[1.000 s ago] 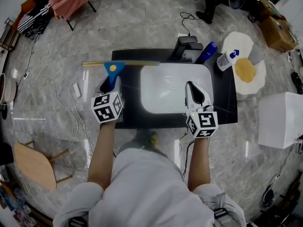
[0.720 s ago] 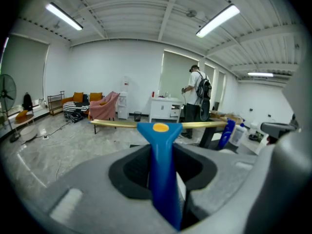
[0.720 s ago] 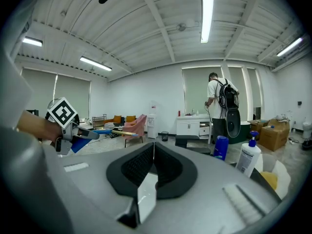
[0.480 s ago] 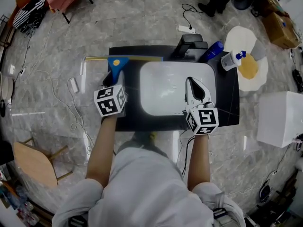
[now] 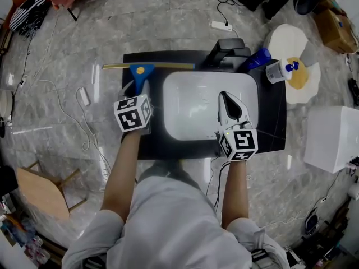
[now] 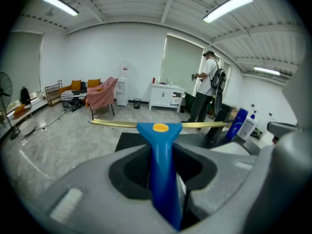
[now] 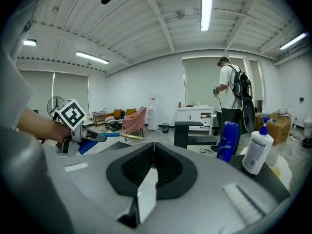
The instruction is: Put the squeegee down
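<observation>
One squeegee [image 5: 141,70], handle clamped in your left gripper [image 5: 134,93], seemingly off the table [image 5: 269,122]; your right gripper [image 5: 226,101] is closed, empty; one blue bottle [image 5: 257,59], one white bottle [image 5: 279,70] upper right.

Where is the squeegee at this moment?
Head view, left side: the squeegee is clamped by its blue handle in the left gripper. Its blade is over the black table's far-left edge, by the white tray's far-left corner.

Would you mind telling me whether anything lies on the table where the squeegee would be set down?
Nothing visible does. The black table strip beside the white basin, under the squeegee in the left gripper, looks bare; the gripper hides part.
</observation>
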`<move>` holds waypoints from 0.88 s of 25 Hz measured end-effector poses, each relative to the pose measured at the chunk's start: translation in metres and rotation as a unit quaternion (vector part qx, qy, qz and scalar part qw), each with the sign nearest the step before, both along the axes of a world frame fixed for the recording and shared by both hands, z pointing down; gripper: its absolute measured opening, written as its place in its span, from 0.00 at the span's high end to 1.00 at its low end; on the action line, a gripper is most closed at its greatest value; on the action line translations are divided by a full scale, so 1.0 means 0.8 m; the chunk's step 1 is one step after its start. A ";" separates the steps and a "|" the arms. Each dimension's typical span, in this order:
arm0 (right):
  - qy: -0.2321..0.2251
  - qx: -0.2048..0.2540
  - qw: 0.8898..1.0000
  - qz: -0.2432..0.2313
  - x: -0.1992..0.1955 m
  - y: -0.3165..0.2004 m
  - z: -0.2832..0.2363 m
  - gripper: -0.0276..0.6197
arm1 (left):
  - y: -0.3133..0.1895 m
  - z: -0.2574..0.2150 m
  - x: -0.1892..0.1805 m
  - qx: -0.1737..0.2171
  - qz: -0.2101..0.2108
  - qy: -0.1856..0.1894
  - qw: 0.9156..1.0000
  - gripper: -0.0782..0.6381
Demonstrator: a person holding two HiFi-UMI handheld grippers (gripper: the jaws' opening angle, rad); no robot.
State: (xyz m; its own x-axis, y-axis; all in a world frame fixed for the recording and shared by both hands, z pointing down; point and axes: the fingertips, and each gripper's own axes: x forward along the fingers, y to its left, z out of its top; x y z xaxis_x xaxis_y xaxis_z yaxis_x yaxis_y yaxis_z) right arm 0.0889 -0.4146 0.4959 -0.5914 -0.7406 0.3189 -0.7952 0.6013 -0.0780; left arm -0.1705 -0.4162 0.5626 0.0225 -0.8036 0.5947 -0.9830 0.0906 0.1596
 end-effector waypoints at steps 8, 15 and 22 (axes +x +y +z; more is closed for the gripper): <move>0.005 -0.020 1.000 -0.003 -0.008 -0.018 0.026 0.95 | -0.022 0.038 0.003 -0.030 -0.001 0.005 1.000 0.71; 0.007 -0.035 0.999 -0.005 -0.013 -0.027 0.045 0.95 | -0.031 0.067 0.005 -0.049 -0.003 0.008 0.999 0.71; 0.007 -0.047 0.999 0.000 -0.011 -0.033 0.060 0.95 | -0.039 0.089 0.007 -0.063 -0.006 0.015 0.998 0.71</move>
